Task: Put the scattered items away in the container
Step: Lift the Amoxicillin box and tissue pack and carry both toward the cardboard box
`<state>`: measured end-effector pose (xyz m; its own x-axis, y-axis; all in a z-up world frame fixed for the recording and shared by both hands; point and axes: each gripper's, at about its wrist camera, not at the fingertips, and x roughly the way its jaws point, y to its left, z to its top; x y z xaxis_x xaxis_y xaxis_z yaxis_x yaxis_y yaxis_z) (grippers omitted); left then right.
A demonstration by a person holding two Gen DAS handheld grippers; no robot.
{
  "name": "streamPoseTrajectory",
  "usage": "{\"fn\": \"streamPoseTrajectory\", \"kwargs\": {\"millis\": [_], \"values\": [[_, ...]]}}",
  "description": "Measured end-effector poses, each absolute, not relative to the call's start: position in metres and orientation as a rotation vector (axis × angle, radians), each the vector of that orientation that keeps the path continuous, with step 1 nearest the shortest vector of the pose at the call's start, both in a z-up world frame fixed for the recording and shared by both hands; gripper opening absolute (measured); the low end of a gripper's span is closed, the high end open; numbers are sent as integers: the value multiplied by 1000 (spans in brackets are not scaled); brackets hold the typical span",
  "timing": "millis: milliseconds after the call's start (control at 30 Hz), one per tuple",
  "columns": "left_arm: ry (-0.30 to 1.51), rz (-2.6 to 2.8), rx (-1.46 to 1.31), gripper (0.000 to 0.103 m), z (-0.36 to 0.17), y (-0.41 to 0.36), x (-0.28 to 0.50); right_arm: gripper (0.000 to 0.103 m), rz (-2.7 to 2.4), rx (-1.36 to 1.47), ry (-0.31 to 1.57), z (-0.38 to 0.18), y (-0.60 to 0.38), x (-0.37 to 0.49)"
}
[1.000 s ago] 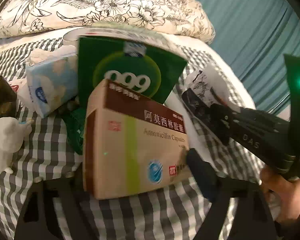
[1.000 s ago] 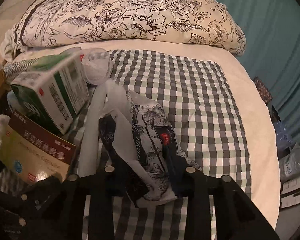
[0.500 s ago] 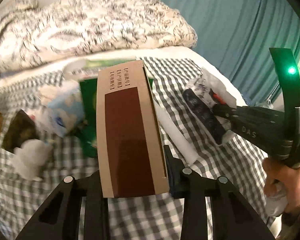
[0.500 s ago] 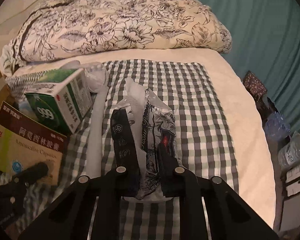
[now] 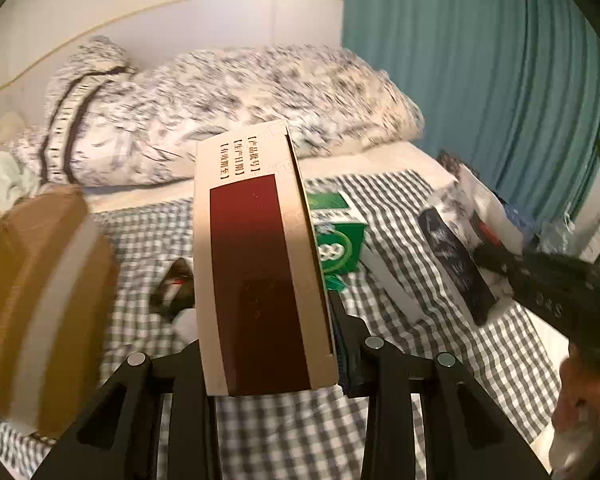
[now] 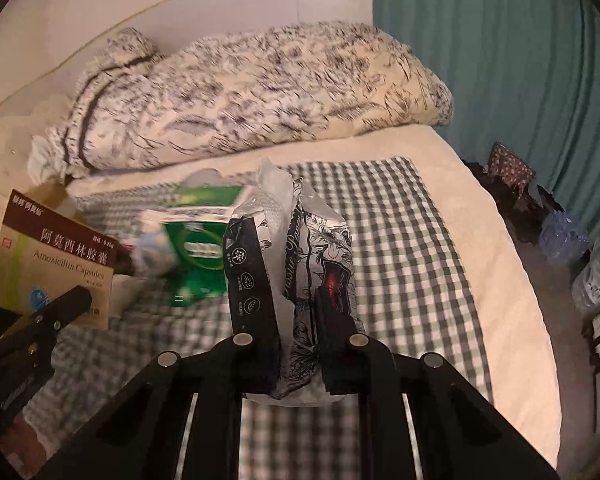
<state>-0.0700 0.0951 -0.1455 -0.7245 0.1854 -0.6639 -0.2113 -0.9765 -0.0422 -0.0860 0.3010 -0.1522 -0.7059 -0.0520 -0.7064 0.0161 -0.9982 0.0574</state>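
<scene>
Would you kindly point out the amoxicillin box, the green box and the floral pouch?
Amoxicillin box [image 5: 256,280]: left wrist view, maroon side panel.
Green box [image 5: 338,246]: left wrist view, front face.
Floral pouch [image 6: 324,248]: right wrist view, printed front.

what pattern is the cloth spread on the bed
A dark-and-white check cloth, clearest in the right wrist view.

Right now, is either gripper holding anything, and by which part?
Both. The left gripper clamps the amoxicillin box across its near end. The right gripper pinches the black-and-white floral packet at its lower end.
</scene>
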Motion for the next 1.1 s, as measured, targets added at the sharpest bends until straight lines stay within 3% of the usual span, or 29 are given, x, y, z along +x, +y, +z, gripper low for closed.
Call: {"fn": "streamPoseTrajectory", "kwargs": {"millis": [433, 1100], "values": [[5, 2915, -948, 33, -79, -1, -17, 14, -2863, 1014, -107, -85, 217, -21], [-62, 3089, -934, 36, -40, -143, -10, 14, -2683, 872, 24, -34, 51, -32]]}}
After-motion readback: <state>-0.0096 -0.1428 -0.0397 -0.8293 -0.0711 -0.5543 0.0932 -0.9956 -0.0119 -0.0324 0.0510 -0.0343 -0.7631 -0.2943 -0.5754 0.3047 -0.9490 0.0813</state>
